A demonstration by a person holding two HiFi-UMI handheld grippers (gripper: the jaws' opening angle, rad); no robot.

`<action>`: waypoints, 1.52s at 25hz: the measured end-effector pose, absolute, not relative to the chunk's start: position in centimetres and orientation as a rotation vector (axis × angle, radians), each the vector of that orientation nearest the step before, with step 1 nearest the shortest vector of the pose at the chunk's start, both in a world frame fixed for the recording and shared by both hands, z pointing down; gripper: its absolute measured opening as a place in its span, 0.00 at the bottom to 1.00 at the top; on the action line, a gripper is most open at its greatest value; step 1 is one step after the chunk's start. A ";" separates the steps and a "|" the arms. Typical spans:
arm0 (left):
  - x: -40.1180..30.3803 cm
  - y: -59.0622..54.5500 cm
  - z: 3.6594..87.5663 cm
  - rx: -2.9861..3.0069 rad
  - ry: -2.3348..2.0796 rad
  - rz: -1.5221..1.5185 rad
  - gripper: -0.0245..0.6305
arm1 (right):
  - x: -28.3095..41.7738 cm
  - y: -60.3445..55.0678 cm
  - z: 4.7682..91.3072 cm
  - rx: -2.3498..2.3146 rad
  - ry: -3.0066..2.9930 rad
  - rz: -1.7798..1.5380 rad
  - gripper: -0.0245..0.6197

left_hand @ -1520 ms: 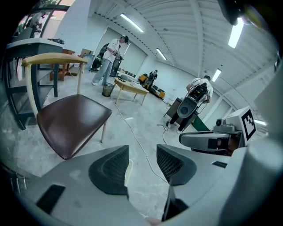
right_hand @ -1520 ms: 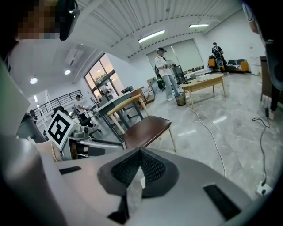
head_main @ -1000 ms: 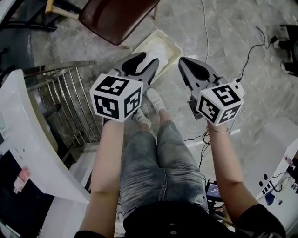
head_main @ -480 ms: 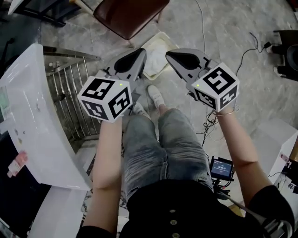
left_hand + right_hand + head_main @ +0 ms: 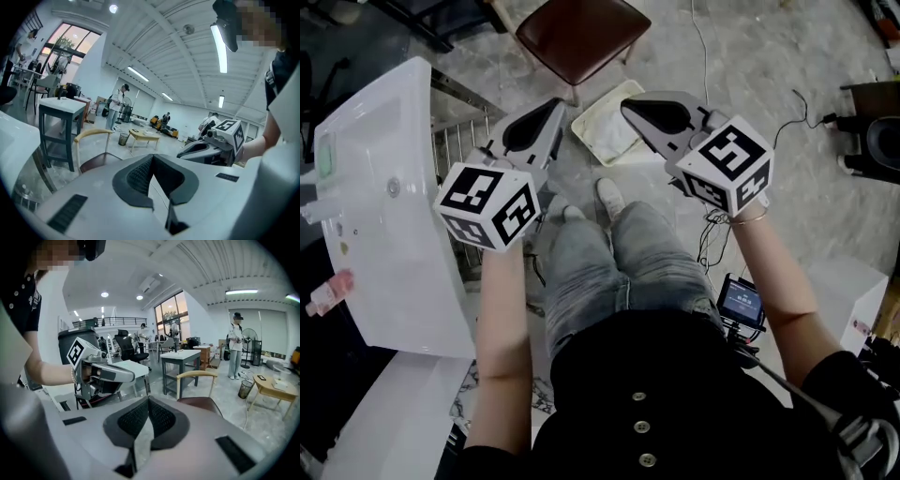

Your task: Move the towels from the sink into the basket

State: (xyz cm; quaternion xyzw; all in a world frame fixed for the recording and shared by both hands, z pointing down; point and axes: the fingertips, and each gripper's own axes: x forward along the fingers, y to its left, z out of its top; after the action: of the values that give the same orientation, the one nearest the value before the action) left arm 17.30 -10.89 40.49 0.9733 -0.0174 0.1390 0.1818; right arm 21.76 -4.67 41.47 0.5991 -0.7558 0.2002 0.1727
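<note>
Marble floor (image 5: 750, 56) holds one basket (image 5: 581, 129), one chair (image 5: 581, 33) — left hand-held gripper (image 5: 551, 105) and right hand-held gripper (image 5: 630, 106) both pressed together, empty.

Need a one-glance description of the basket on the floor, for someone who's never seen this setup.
Find the chair with the dark brown seat at the top of the head view. On the grey floor just in front of it, ahead of the person's shoes, lies the basket: the only low, cream, rectangular tray there.
</note>
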 end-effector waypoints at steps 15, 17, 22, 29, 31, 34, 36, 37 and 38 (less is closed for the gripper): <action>13.8 -10.5 34.6 2.826 -0.206 0.303 0.06 | 17.8 -7.2 34.8 1.701 -2.280 0.452 0.04; 13.5 -10.6 35.0 2.802 -0.238 0.303 0.06 | 17.2 -7.4 34.5 1.707 -2.299 0.458 0.04; 13.0 -10.3 35.0 2.799 -0.272 0.321 0.06 | 16.2 -6.9 34.3 1.730 -2.319 0.459 0.04; 12.2 -9.5 35.7 2.785 -0.246 0.331 0.06 | 15.7 -6.8 34.4 1.763 -2.333 0.474 0.04; 12.1 -9.2 36.1 2.774 -0.234 0.340 0.06 | 15.7 -6.7 34.4 1.771 -2.332 0.476 0.04; 12.0 -9.2 36.6 2.762 -0.224 0.354 0.06 | 15.6 -6.8 34.8 1.771 -2.327 0.484 0.04; 12.1 -9.2 36.8 2.763 -0.221 0.361 0.06 | 15.7 -6.8 35.0 1.772 -2.331 0.489 0.04; 12.2 -9.1 36.8 2.763 -0.222 0.363 0.06 | 15.7 -6.8 35.1 1.770 -2.334 0.493 0.04; 12.3 -9.0 36.8 2.762 -0.222 0.365 0.06 | 15.8 -6.8 35.1 1.767 -2.338 0.498 0.04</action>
State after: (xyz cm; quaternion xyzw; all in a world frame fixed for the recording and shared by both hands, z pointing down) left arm 12.28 -8.98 36.75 0.9735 -0.0781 0.1286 0.1725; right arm 15.75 -6.76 35.09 0.5922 -0.7838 0.1670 0.0842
